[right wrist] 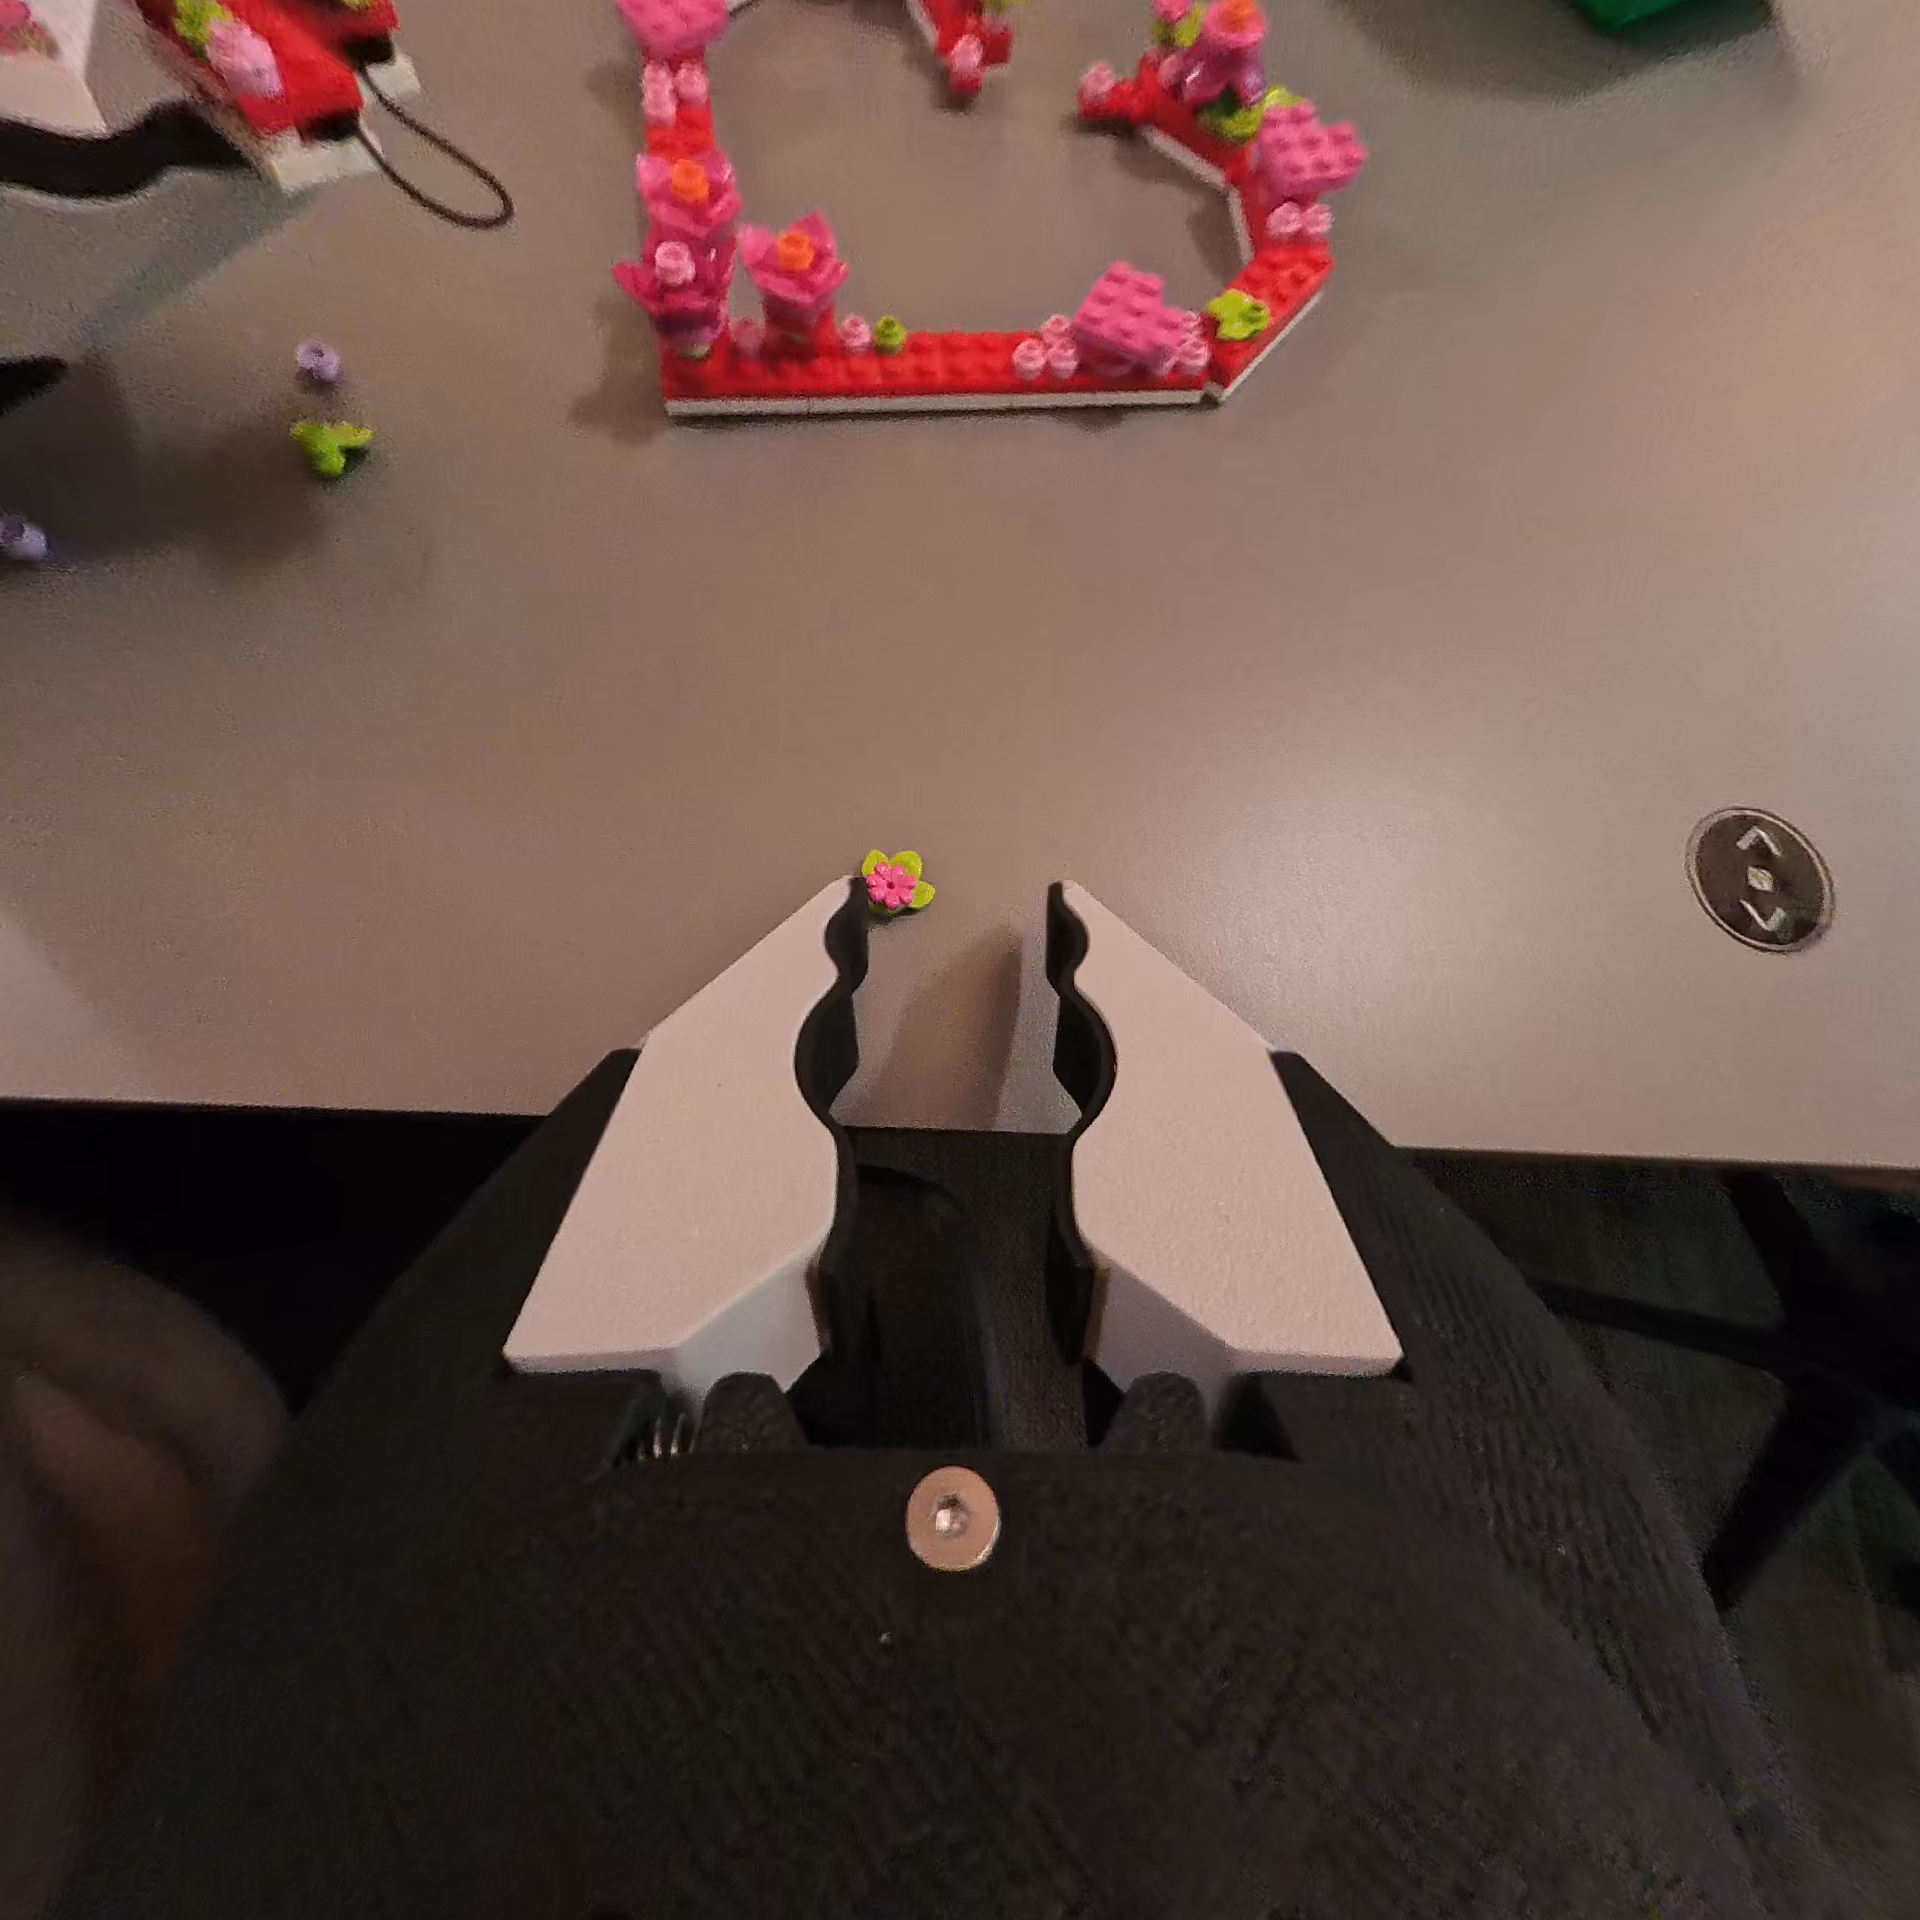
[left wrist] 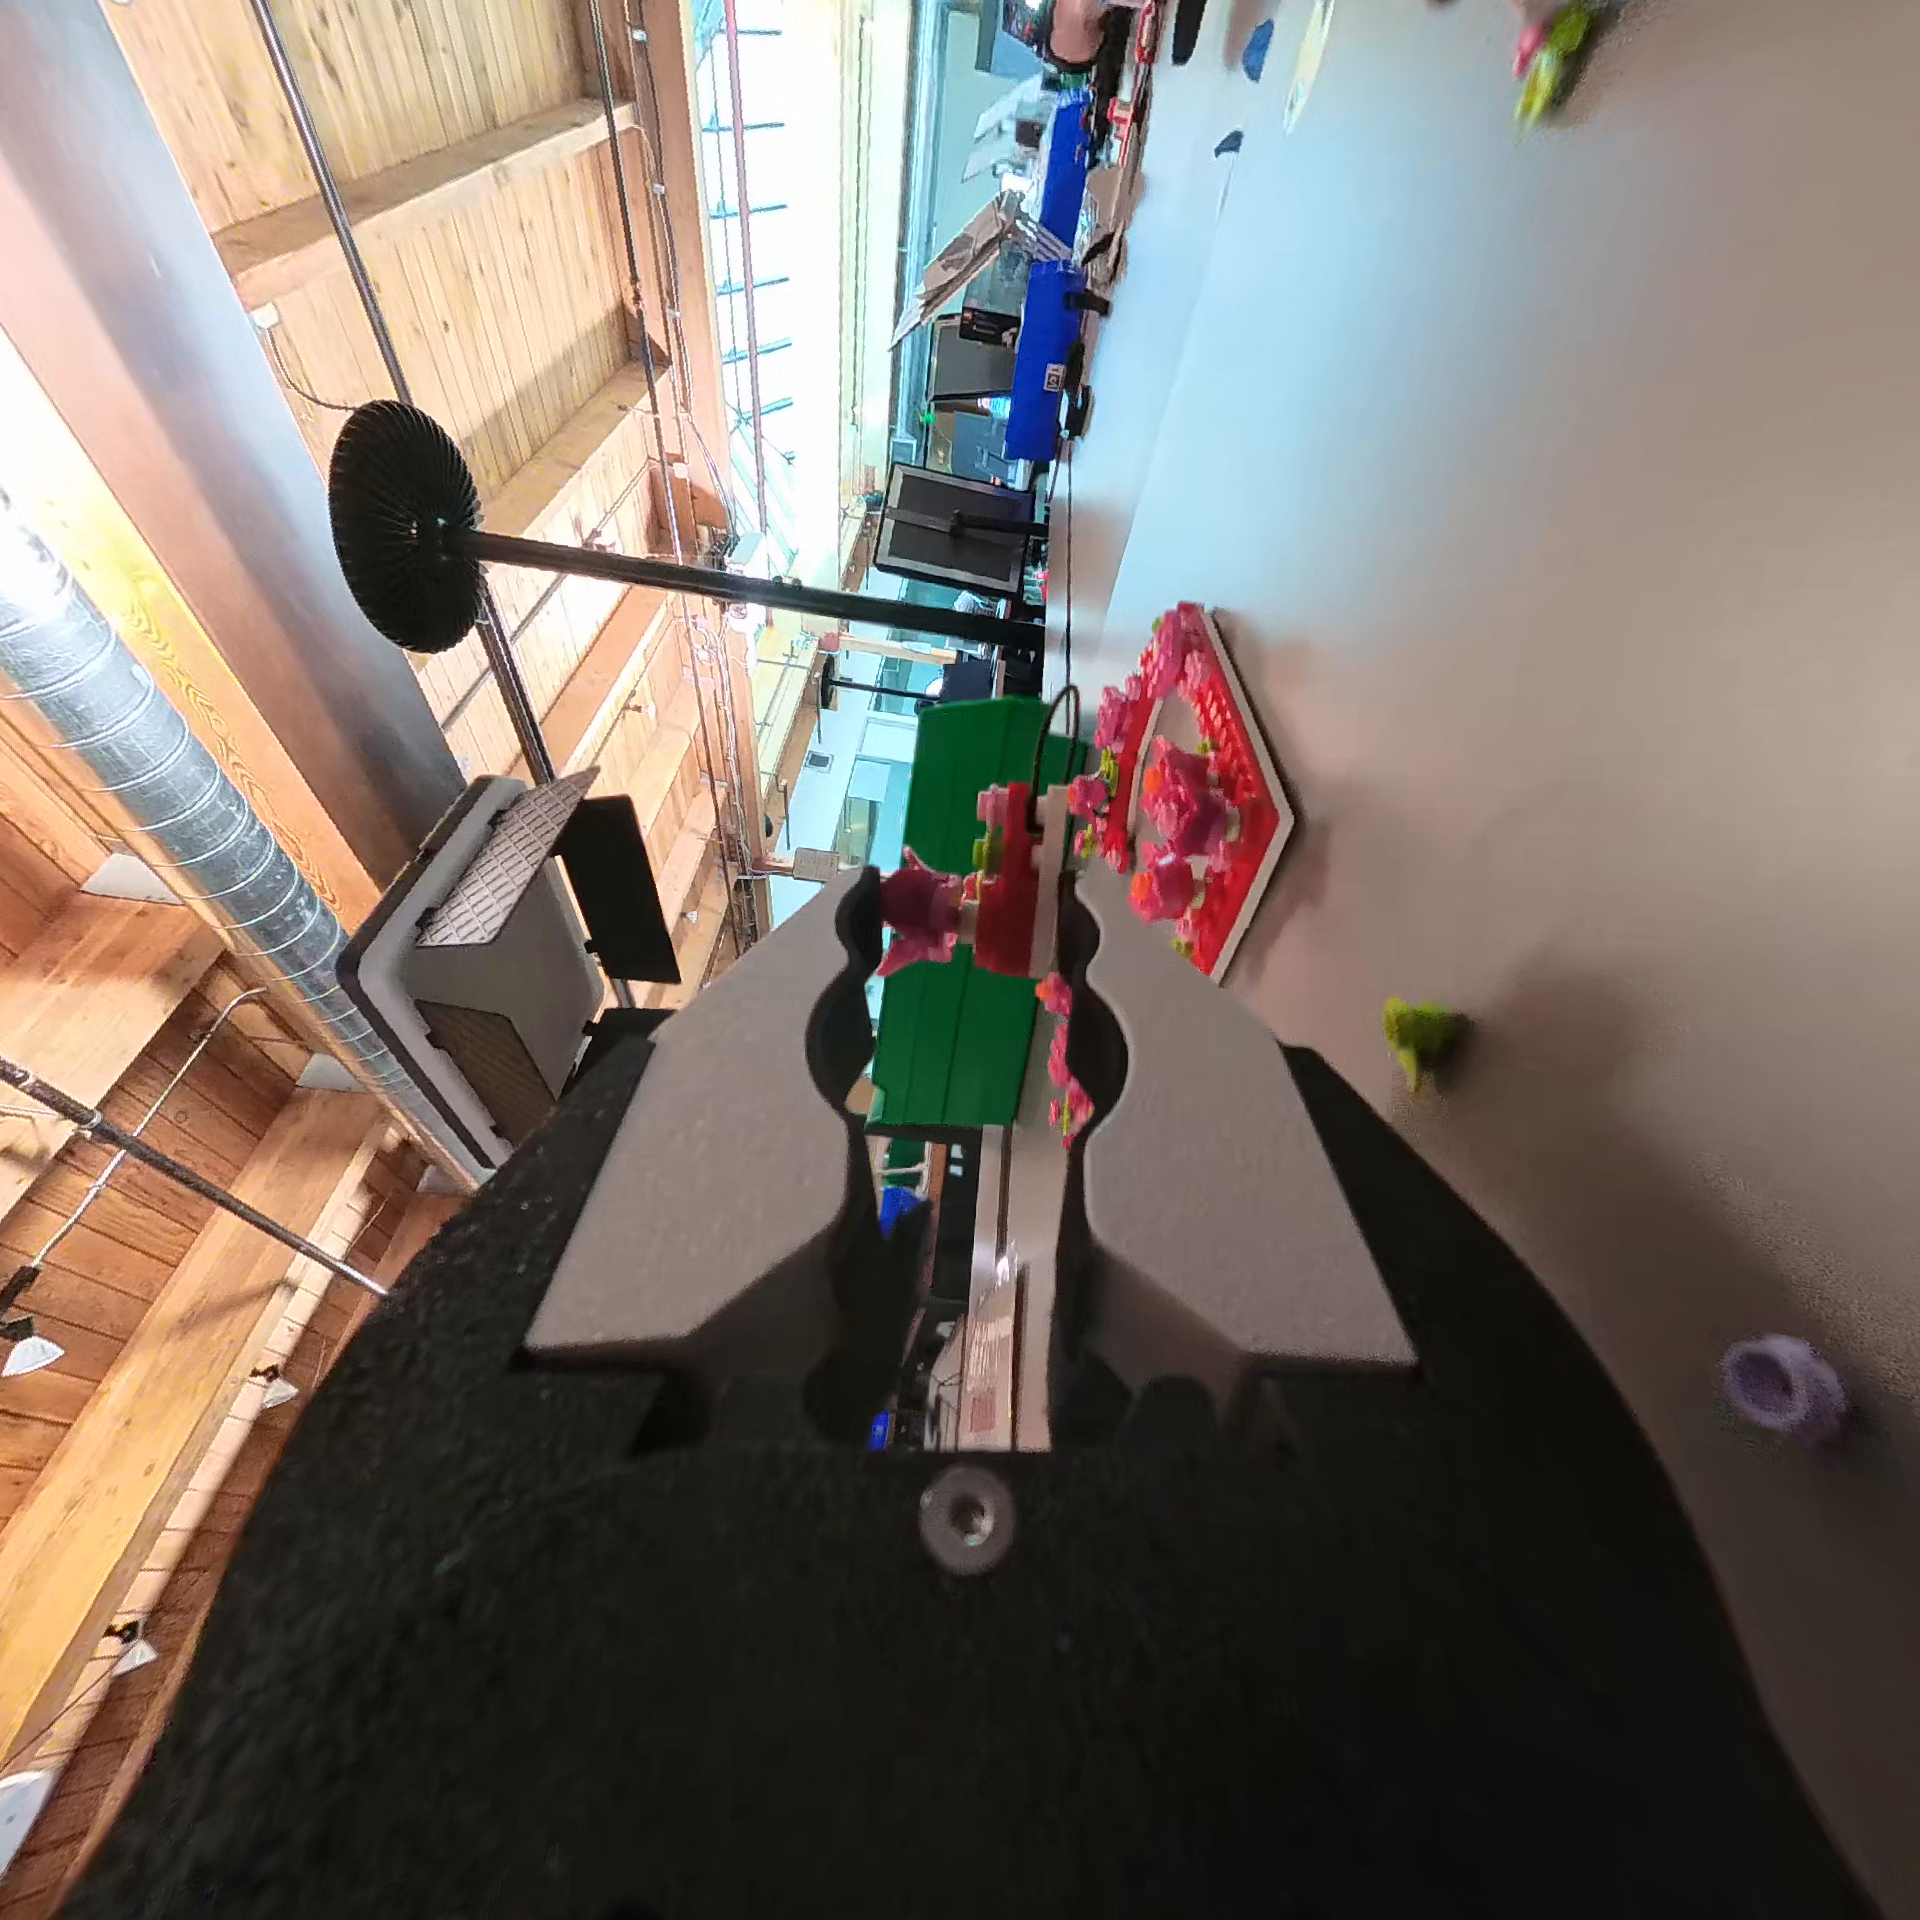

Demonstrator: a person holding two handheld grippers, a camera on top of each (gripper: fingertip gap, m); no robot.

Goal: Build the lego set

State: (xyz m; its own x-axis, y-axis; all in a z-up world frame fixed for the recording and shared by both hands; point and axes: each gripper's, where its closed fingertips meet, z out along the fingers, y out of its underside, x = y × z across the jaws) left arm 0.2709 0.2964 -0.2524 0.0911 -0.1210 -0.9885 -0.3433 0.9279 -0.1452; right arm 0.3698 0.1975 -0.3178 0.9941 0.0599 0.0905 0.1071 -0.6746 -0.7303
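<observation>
A red Lego frame on a white base [right wrist: 935, 369], decorated with pink flowers, lies on the grey table; it also shows in the left wrist view [left wrist: 1231, 821]. My left gripper [left wrist: 971, 894] is shut on a red-and-white Lego section [left wrist: 1013, 914] with pink flowers and a black cord loop, held above the table. That section shows at the top left of the right wrist view [right wrist: 281, 83]. My right gripper [right wrist: 954, 894] is open and low over the table's near edge. A small pink flower on a lime leaf [right wrist: 896, 883] lies just inside its left fingertip [right wrist: 847, 899].
Loose pieces lie left of the frame: a lilac round piece [right wrist: 317, 364], a lime leaf [right wrist: 330, 445] and another lilac piece [right wrist: 21, 538]. A green box [left wrist: 966, 1039] stands behind the held section. A round metal insert [right wrist: 1759, 878] sits in the table [right wrist: 1143, 675] at the right.
</observation>
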